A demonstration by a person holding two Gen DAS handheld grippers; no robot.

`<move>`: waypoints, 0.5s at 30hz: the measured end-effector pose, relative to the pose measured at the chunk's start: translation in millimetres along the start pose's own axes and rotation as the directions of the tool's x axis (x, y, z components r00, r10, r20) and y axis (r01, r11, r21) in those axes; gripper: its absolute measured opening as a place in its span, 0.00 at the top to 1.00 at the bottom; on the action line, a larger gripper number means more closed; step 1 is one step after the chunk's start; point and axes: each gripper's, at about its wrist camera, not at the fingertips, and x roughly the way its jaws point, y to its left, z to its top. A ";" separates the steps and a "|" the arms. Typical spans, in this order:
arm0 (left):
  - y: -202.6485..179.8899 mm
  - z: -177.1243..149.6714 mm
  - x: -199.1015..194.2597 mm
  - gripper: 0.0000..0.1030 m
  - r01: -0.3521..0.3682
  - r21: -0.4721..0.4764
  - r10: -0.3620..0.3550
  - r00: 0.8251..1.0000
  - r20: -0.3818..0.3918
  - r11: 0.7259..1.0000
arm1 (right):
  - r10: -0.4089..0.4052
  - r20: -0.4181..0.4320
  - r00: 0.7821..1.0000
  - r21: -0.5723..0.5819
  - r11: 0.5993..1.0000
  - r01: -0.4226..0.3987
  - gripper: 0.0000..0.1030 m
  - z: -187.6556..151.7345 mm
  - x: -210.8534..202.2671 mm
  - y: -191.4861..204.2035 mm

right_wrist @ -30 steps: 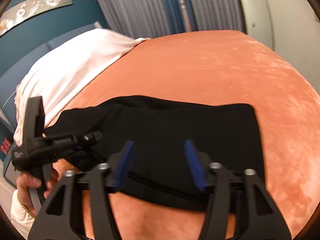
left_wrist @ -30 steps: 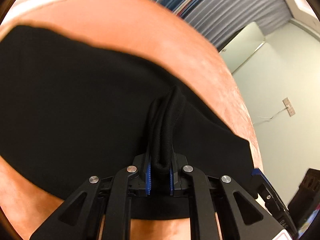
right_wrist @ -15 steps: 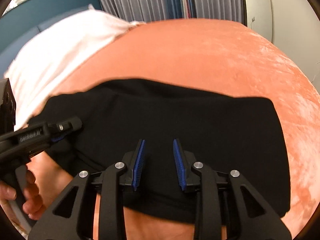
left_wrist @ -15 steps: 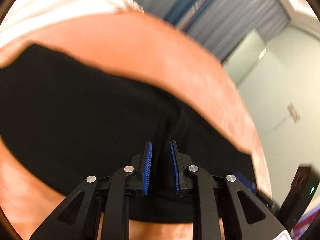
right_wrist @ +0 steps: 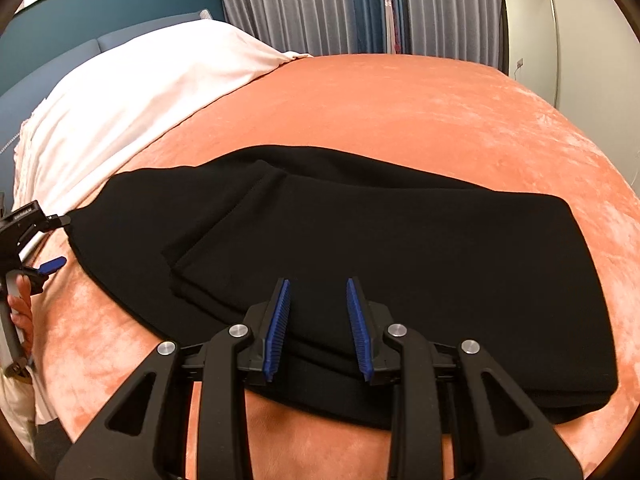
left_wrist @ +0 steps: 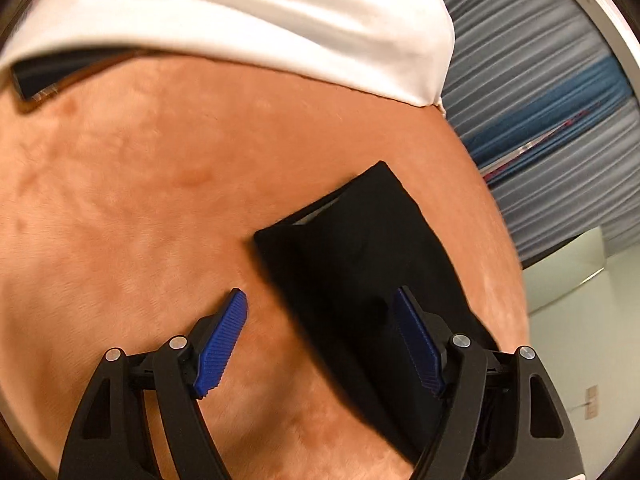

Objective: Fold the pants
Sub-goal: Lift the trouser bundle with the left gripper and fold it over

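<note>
Black pants [right_wrist: 400, 240] lie folded flat across the orange bed cover [right_wrist: 400, 100]. My right gripper [right_wrist: 317, 282] hovers over their near edge with its blue pads a little apart and no cloth pinched between them. In the left wrist view one end of the pants [left_wrist: 360, 248] runs under my left gripper [left_wrist: 320, 292]. Its jaws are opening wide: one pad is over the cloth, the other over bare cover, and neither presses on anything. Seen from the right wrist, the left gripper [right_wrist: 60, 240] sits at the pants' left end, held by a hand [right_wrist: 20, 308].
White bedding [right_wrist: 120, 92] lies along the far left of the bed, also in the left wrist view [left_wrist: 240, 12]. Grey and blue curtains [right_wrist: 320, 4] hang behind the bed. Bare orange cover [left_wrist: 140, 200] spreads left of the pants.
My left gripper let go of the bunched fold of pants, opened wide and swung to the pants' left end. My right gripper narrowed its jaws and moved in over the near edge.
</note>
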 end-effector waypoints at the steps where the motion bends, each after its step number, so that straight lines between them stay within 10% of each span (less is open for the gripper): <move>1: -2.4 -0.4 3.0 0.30 -0.006 -0.001 0.006 1.000 0.001 1.000 | -0.007 0.003 1.000 -0.005 1.000 0.007 0.72 -2.1 1.1 1.6; 9: -7.5 6.3 19.1 0.30 -0.033 0.016 0.033 0.999 -0.011 0.999 | 0.014 0.008 1.000 0.033 0.999 -0.014 0.70 -0.1 1.8 3.7; 11: -6.5 6.4 19.3 0.70 -0.008 0.013 0.009 1.000 -0.016 1.000 | 0.033 0.013 0.999 0.040 0.999 -0.033 0.69 4.8 3.5 7.5; 15: -7.0 3.1 20.9 0.88 0.023 0.035 -0.023 0.999 -0.024 0.999 | 0.065 0.008 0.998 0.047 0.997 -0.065 0.69 16.9 18.6 19.1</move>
